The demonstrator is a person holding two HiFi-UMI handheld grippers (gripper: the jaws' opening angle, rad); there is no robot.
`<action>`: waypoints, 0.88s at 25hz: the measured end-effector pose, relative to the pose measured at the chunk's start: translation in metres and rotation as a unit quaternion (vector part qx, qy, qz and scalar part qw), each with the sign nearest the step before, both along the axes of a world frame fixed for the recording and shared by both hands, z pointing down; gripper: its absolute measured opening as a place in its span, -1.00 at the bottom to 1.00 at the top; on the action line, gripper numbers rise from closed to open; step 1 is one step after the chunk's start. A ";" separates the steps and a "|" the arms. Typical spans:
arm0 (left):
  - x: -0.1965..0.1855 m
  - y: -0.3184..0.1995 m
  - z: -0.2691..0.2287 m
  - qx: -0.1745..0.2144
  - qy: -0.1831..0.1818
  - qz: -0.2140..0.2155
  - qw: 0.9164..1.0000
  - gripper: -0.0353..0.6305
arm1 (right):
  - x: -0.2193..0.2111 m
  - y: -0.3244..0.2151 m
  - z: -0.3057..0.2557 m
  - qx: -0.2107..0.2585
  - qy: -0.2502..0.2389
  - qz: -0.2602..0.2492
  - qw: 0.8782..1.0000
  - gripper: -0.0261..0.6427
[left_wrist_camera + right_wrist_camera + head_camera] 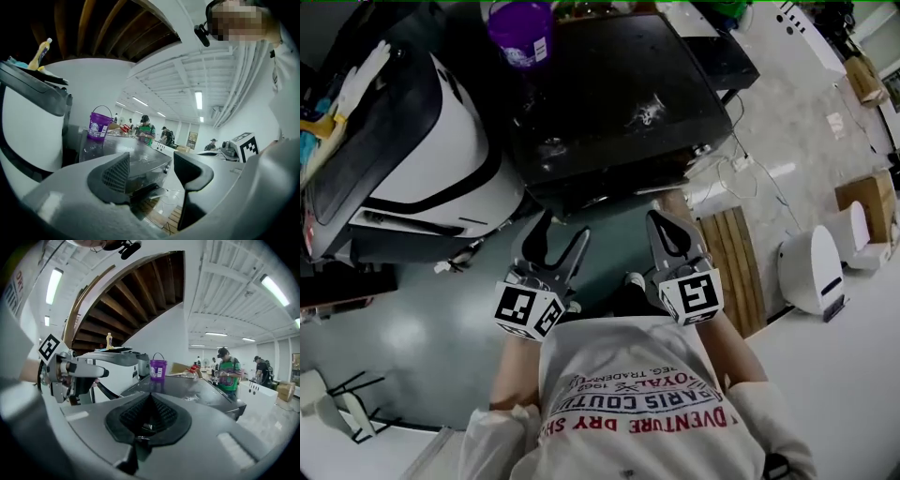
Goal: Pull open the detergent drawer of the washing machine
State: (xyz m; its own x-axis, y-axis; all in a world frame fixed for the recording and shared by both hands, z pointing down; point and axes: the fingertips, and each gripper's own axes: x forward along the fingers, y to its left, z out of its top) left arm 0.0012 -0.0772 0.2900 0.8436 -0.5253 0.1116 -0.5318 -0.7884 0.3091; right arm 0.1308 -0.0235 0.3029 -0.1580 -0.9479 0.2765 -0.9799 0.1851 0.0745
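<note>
The person holds both grippers out ahead, side by side and near each other, pointing away and slightly downward. The left gripper (555, 246) has its jaws spread wide, with nothing between its fingers (114, 174). The right gripper (667, 234) has its jaws brought together, the ribbed pads (133, 417) meeting, seemingly with nothing caught between them. The left forearm (512, 377) and right forearm (737, 361) are bare, running back to white sleeves (492, 439)
</note>
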 end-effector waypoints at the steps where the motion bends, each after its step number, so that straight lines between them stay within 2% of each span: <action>1: 0.005 0.000 0.003 -0.003 0.000 -0.013 1.000 -0.01 | 0.005 -0.005 0.001 0.000 0.003 -0.017 1.000 -0.92; 4: 0.021 -0.001 0.017 -0.018 0.006 -0.045 0.999 -0.01 | 0.016 -0.018 0.007 0.005 0.011 -0.063 0.998 -0.92; 7: 0.034 -0.003 0.037 -0.049 0.033 -0.076 0.995 -0.01 | 0.024 -0.029 0.019 0.009 0.017 -0.104 0.994 -0.92; 12: 0.038 -0.017 0.076 -0.096 0.077 -0.143 0.982 -0.01 | 0.024 -0.048 0.043 -0.001 -0.004 -0.154 0.988 -0.92; 14: 0.039 -0.021 0.096 -0.133 0.108 -0.163 0.972 -0.01 | 0.026 -0.054 0.056 -0.006 -0.011 -0.167 0.986 -0.92; 17: 0.038 -0.035 0.121 -0.183 0.169 -0.186 0.951 -0.01 | 0.028 -0.065 0.067 0.012 -0.014 -0.176 0.984 -0.92; 19: 0.033 -0.043 0.130 -0.191 0.212 -0.204 0.937 -0.01 | 0.027 -0.071 0.070 0.034 -0.011 -0.181 0.983 -0.92; 22: 0.025 -0.053 0.144 -0.194 0.256 -0.227 0.919 -0.01 | 0.025 -0.079 0.085 0.038 -0.003 -0.194 0.980 -0.92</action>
